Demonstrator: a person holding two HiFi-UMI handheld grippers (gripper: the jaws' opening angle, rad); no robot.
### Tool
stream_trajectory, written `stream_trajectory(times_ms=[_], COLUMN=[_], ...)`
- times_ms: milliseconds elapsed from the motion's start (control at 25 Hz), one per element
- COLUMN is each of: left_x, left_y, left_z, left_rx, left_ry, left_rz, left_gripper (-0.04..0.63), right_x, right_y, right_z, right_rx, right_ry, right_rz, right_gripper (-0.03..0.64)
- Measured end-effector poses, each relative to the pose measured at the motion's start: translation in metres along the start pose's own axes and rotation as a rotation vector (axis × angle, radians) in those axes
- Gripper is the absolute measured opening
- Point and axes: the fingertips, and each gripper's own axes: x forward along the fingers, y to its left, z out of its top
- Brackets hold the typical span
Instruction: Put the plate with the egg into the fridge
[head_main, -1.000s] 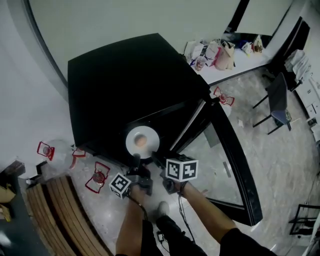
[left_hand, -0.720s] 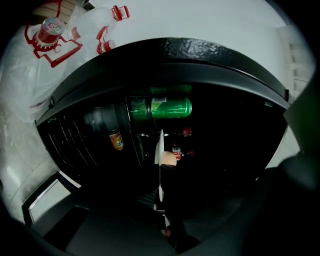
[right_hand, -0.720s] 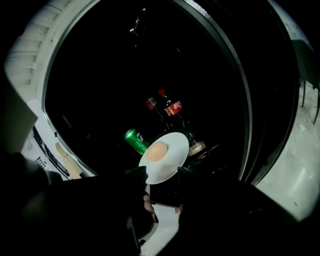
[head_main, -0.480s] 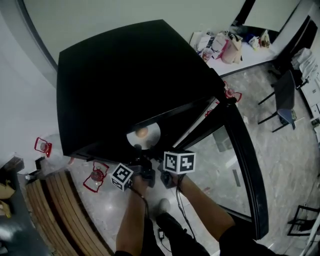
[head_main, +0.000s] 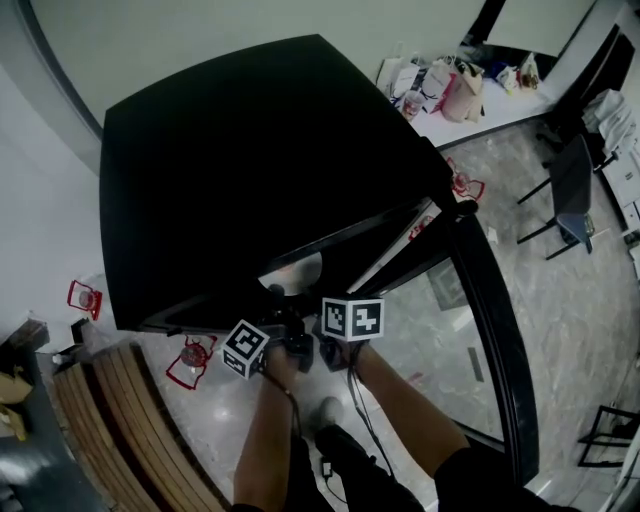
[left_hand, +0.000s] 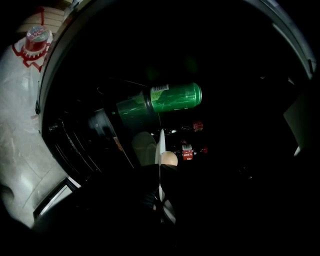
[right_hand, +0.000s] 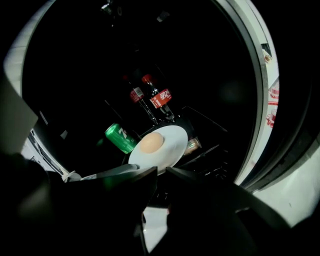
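Plate (right_hand: 167, 150) with egg (right_hand: 151, 142) entering fridge (head_main: 250, 150), not yet shelved, I judge. My left hand-held gripper (left_hand: 159, 172) clamped on rim. Right hand-held gripper (right_hand: 160, 172) closing, nothing between jaws. Left: set down, release.

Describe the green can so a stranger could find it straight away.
Look into the open black fridge, past the white plate carrying the egg. Near the red-labelled bottles is the can: the only green thing there, and shorter than they are.
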Motion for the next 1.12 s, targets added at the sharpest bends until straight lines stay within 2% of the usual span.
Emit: stream_trajectory(times_ms=[160, 320, 560, 720, 880, 1120], left_x=[0.0, -0.003, -0.018, -0.023, -0.027, -0.048], left_y=[-0.002, -0.001, 0.002, 0.006, 0.003, -0.011], left_z=[0.002, 0.0, -0.005, -0.01, -0.019, -0.017], left_rx=[0.025, 0.038, 0.018, 0.014, -0.007, -0.002], left_ry=[0.01, 0.054, 0.094, 0.169, 0.257, 0.25], left_rz=[0.036, 0.099, 0.142, 0.164, 0.16, 0.097], left_gripper=[0.016, 0.018, 0.078, 0.081, 0.082, 0.081], right_x=[0.007, 0.011, 0.021, 0.025, 0.026, 0.01], right_y=[0.0, 0.001, 0.006, 0.014, 0.014, 0.011], right_z=[0.001, 0.006, 0.006, 0.011, 0.018, 0.014], right_rx=[0.019, 0.019, 0.014, 0.0, -0.029, 0.003], right_ry=[0.007, -0.002, 0.01, 0.002, -0.006, -0.025], right_rz=[0.006, -0.001, -0.005, 0.004, -0.01, -0.036], right_gripper=[0.054, 0.026, 0.014, 0.014, 0.011, 0.011])
